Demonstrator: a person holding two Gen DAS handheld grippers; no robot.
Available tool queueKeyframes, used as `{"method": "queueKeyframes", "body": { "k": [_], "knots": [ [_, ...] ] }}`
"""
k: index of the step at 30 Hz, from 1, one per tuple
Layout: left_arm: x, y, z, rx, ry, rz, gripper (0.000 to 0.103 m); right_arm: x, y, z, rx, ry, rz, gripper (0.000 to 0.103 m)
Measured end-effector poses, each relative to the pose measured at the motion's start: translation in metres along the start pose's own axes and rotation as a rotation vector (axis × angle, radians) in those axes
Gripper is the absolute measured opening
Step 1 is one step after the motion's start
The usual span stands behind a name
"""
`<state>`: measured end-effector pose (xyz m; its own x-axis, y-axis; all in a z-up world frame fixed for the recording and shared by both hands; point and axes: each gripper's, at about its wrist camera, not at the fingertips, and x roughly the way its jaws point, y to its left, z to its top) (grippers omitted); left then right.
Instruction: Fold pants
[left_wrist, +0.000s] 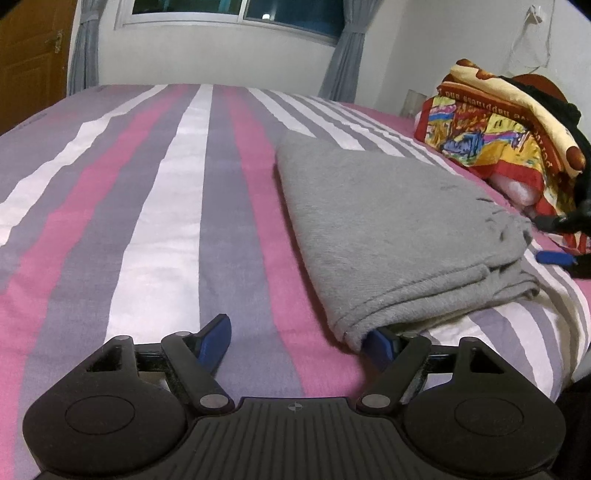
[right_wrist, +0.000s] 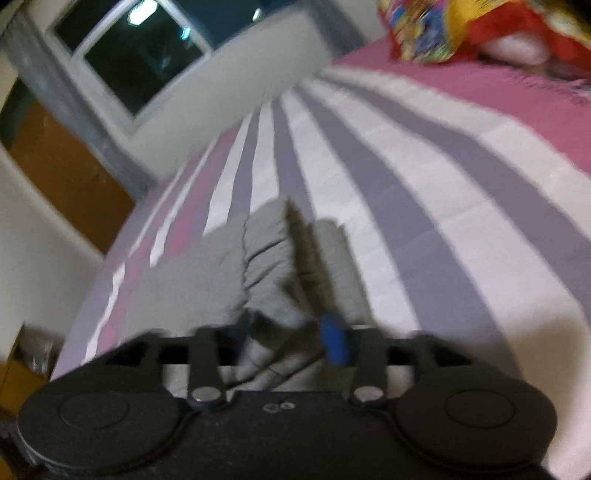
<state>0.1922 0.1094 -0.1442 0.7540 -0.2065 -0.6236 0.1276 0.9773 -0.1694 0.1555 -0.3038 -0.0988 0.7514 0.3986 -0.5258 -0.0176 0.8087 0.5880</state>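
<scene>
**Grey pants nearly folded on the striped bed**

The grey pants (left_wrist: 391, 229) lie as a stacked, layered bundle on the striped bed (left_wrist: 155, 206), at about 2 o'clock from the left hand-held gripper (left_wrist: 299, 336). That gripper's jaws stand spread; its right blue finger (left_wrist: 382, 341) sits tucked under the near corner of the bundle, pinching nothing, while the other finger rests on bare sheet.

The right hand-held gripper (right_wrist: 288, 339) is seen through heavy blur. Its jaws look spread too, with bunched grey cloth lying between them at 12 o'clock; whether the pads press it, I cannot tell.

The fold seems close to done. To finish well, I would square the loose layers at the near edge, so they stack flush, and smooth the top without dragging the bundle.

In the left view the bundle's long axis runs from the near corner at 6 o'clock away toward 11 o'clock, its folded edge facing left. A colourful quilt (left_wrist: 498, 122) sits beyond at 2 o'clock.
</scene>
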Motion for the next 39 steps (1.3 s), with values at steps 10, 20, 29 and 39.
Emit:
{"method": "queueKeyframes", "body": {
  "k": [10,20,29,39],
  "knots": [
    [0.007,0.0,0.007,0.024,0.032,0.014,0.077,0.055,0.01,0.009,0.098,0.167,0.032,0.041],
    [0.008,0.0,0.003,0.015,0.027,0.004,0.077,0.014,0.013,0.0,-0.037,0.075,0.043,0.035],
    [-0.028,0.011,0.014,0.119,0.063,-0.055,0.077,-0.014,-0.001,-0.005,-0.057,0.012,-0.024,0.046],
    [0.059,-0.023,0.08,-0.114,0.014,-0.294,0.077,0.063,0.063,0.018,-0.568,0.107,-0.15,0.024]
  ]
}}
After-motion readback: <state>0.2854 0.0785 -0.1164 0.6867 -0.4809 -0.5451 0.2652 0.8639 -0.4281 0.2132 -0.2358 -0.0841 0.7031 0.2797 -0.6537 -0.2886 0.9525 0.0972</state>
